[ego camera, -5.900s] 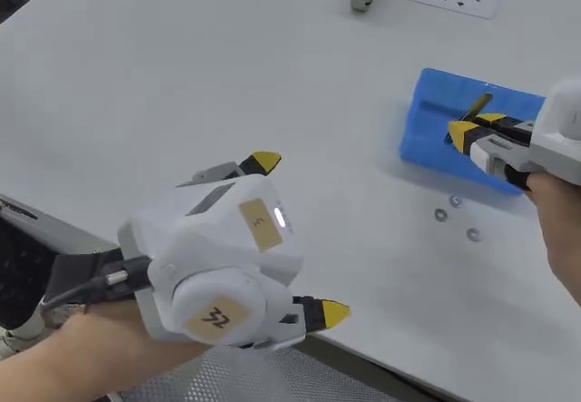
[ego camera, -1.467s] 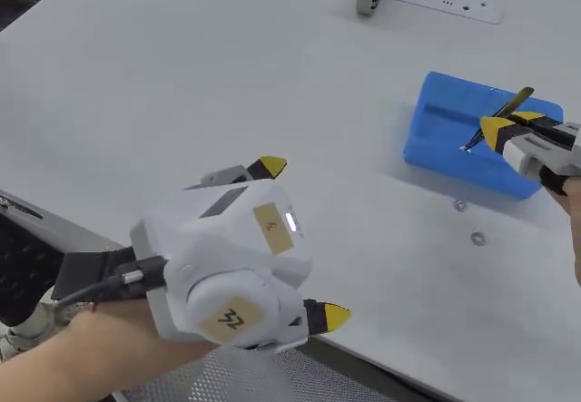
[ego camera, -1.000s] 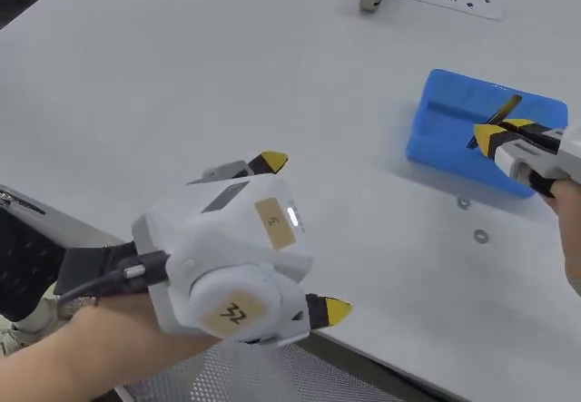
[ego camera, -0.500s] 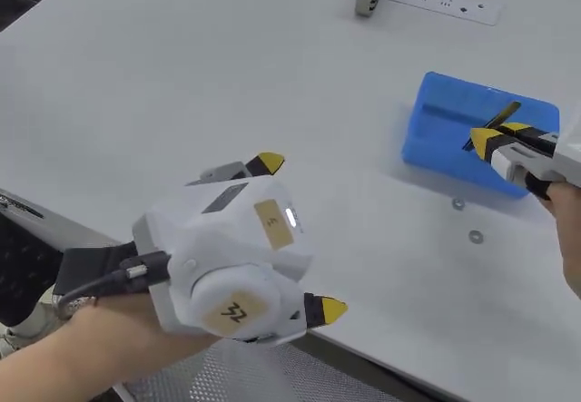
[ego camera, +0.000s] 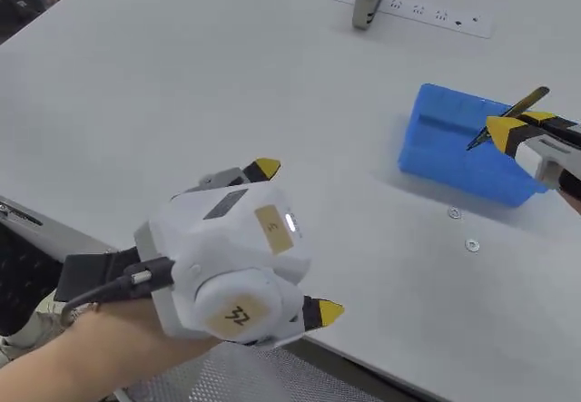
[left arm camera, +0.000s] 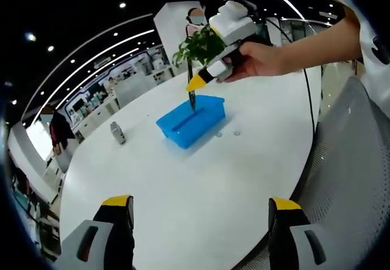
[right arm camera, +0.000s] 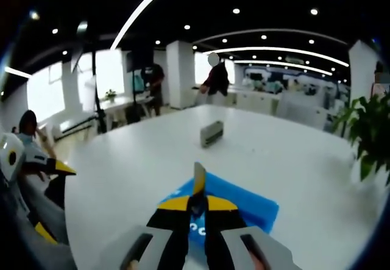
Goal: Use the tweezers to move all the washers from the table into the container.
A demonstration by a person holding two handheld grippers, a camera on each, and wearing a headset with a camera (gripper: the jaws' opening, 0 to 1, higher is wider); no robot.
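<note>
Ok, my R gripper (ego camera: pixel 507 131) is pinched tight on the tweezers (ego camera: pixel 525 104), whose tips hang over the blue container (ego camera: pixel 445 161) near its 3 o'clock side. Two washers (ego camera: pixel 454 212) lie on the table (ego camera: pixel 182 75), just off the container's 6 o'clock edge. My L gripper (ego camera: pixel 297 239) sits at approx 8 o'clock from the container, well apart, jaws wide.
</note>
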